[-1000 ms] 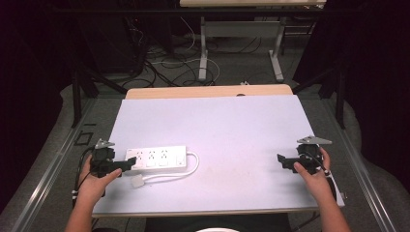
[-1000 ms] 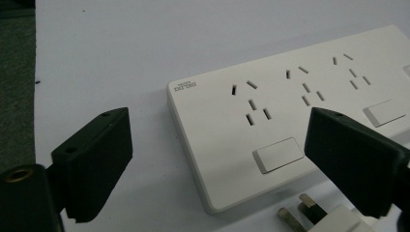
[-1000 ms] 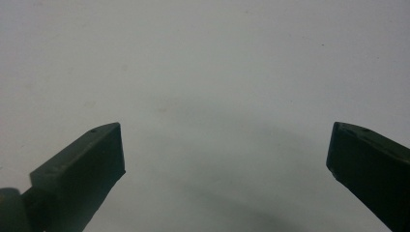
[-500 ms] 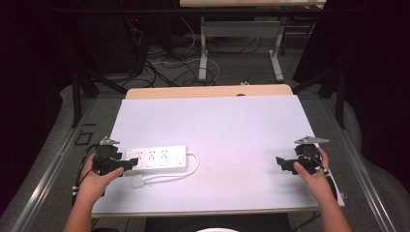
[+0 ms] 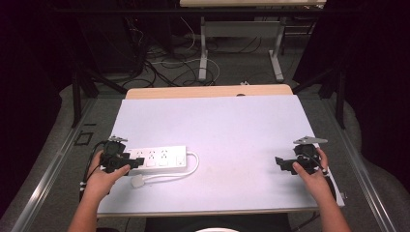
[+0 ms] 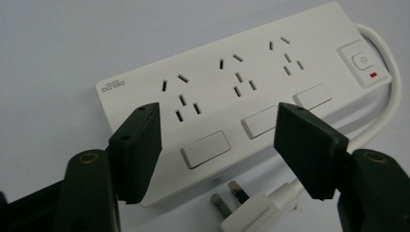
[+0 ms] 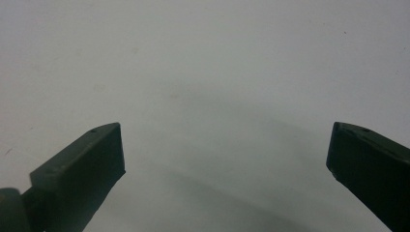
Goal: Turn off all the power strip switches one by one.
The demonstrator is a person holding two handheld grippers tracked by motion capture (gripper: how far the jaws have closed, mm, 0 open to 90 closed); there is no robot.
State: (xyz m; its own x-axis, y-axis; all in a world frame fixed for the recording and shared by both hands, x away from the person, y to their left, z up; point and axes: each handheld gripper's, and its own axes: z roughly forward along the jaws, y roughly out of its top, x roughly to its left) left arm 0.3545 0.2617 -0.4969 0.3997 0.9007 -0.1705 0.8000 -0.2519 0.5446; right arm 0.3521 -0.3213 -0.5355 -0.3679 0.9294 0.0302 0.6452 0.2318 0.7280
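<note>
My right gripper [image 7: 225,159] over bare table, jaws spread wide.

I look along my own two black jaws at a pale, plain table surface [image 7: 212,63]. One jaw rises from about seven o'clock, its flat inner pad facing toward the middle, with a small hole near its tip. The other comes in from about four o'clock and is cut off by the edge at three and at the bottom. They stand well apart, and between them I hold nothing, just the light surface. A soft shadow lies on the table from the centre down toward five o'clock. A few faint specks mark the surface near twelve and one o'clock.
</note>
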